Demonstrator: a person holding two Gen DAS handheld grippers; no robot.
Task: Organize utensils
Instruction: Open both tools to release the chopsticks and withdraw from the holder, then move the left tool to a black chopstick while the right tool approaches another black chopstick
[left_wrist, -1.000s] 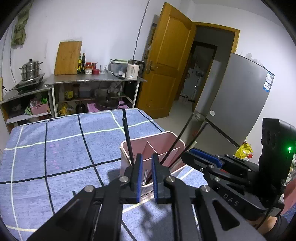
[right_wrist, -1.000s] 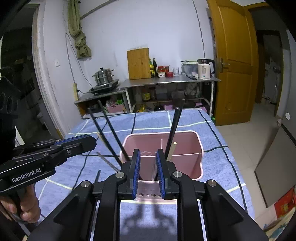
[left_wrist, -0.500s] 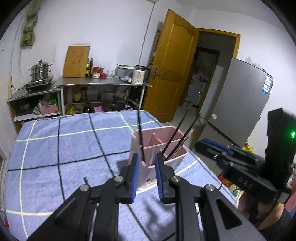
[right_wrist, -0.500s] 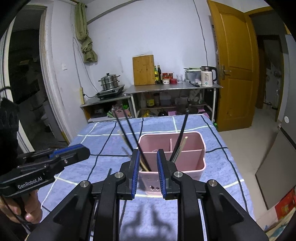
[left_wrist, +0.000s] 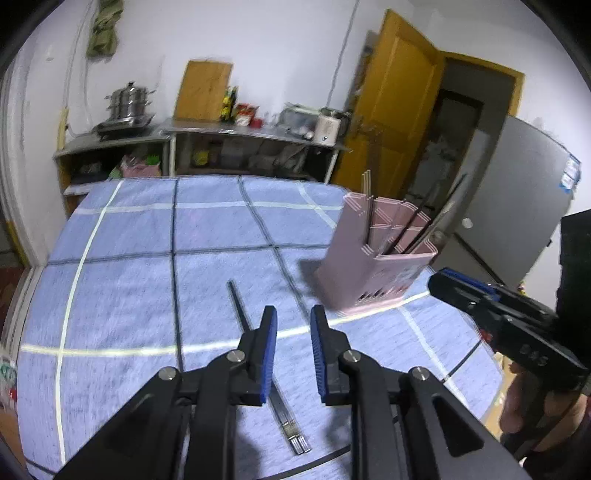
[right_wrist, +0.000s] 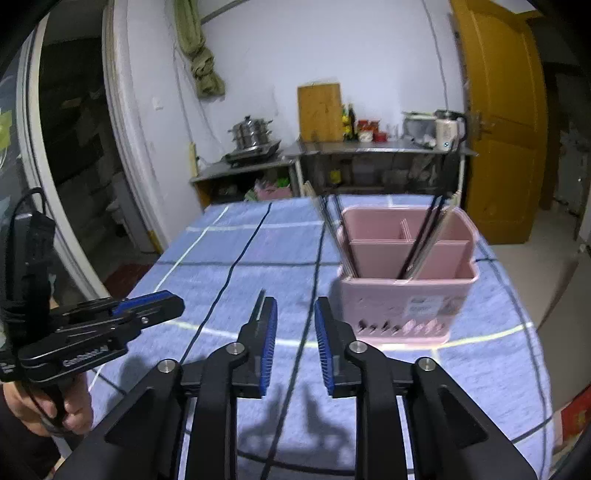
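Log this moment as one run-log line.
left gripper: opening, empty, above black chopsticks on blue checked cloth | right gripper: opening, empty | pink plastic utensil caddy: holds chopsticks

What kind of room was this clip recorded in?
Most likely a home kitchen: a stacked steel steamer pot, a wooden cutting board leaning on the wall, and an electric kettle on a metal counter.

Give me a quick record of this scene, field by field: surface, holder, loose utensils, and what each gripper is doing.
surface: blue checked cloth
holder: pink utensil caddy, dark and pale chopsticks standing in it
loose utensils: dark chopsticks lying flat on the cloth
left gripper: jaws apart, empty, above the loose chopsticks
right gripper: jaws opening, nothing between them
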